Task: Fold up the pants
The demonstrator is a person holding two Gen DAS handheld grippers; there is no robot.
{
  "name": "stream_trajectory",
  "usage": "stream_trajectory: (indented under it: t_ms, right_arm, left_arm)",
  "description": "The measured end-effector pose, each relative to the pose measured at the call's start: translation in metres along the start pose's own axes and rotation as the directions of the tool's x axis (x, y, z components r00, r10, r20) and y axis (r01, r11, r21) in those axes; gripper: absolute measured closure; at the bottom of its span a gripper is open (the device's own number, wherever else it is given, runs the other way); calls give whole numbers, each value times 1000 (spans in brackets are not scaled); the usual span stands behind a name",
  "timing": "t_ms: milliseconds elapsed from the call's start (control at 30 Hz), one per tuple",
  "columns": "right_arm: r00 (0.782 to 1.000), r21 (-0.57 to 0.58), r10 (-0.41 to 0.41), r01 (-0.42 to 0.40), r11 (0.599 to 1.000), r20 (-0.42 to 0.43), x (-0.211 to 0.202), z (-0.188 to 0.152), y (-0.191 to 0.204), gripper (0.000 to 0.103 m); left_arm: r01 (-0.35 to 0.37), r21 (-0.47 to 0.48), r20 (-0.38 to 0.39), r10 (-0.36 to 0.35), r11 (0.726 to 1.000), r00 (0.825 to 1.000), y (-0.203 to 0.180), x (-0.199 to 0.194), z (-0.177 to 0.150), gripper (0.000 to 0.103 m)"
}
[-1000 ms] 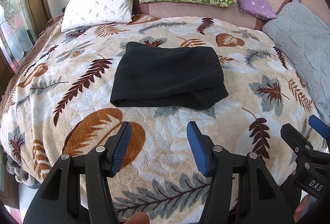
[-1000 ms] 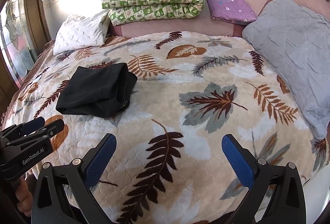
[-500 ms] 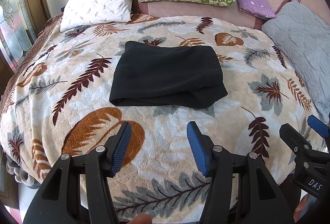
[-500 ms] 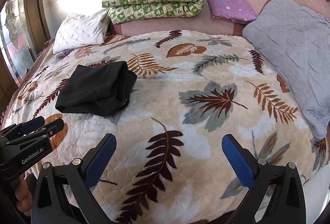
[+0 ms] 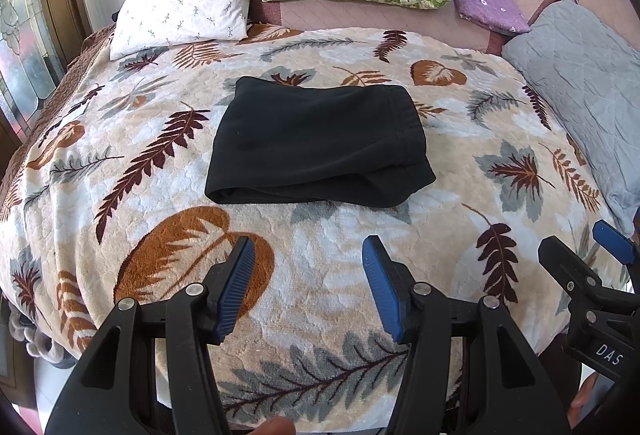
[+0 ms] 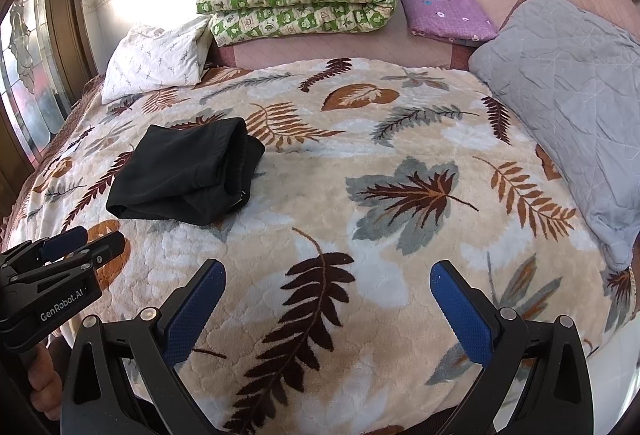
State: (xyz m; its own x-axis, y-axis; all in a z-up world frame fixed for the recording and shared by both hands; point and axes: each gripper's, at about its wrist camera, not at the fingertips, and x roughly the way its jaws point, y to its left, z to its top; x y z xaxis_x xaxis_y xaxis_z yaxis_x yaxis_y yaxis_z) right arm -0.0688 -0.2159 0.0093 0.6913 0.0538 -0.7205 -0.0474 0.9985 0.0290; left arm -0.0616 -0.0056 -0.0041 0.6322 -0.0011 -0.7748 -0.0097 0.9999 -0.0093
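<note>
Holding both tools level above the bed's near edge, we keep the left gripper (image 5: 308, 277) and right gripper (image 6: 326, 305) released; folded black pants (image 5: 318, 147) lie mid-blanket (image 5: 360, 295), well apart.

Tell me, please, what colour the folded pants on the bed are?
Plain black folded pants, clearest in the left wrist view.
</note>
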Motion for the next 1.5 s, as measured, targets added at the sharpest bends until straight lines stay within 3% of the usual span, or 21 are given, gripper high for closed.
stream_trajectory:
  t_ms: [1400, 1500]
  right_arm:
    - [1000, -1, -9, 9, 1000, -15, 3, -2, -2, 0]
    - [1000, -2, -9, 9, 1000, -15, 3, -2, -2, 0]
  left_arm:
    - [42, 5, -35, -42, 999, 998, -1, 5, 1, 48]
    - [33, 15, -27, -32, 999, 999, -1, 5, 1, 36]
